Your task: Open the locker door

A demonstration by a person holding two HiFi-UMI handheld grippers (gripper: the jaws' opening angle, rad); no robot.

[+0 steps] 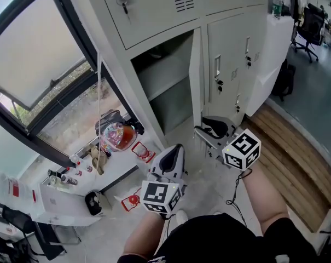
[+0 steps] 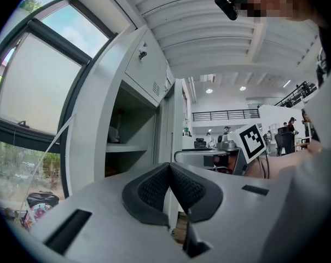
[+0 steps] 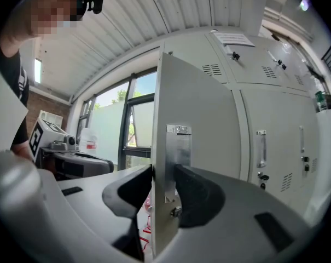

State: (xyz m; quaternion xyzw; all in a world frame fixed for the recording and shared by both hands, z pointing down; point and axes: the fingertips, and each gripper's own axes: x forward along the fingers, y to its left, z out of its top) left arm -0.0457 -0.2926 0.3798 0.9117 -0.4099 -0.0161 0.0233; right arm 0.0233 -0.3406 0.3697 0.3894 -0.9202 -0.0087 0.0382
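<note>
Right gripper view: locker door (image 3: 201,108) edge between right gripper (image 3: 164,188) jaws

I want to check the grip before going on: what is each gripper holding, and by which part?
The right gripper holds the locker door by its free edge, at the metal latch plate. The left gripper is shut on nothing.
</note>
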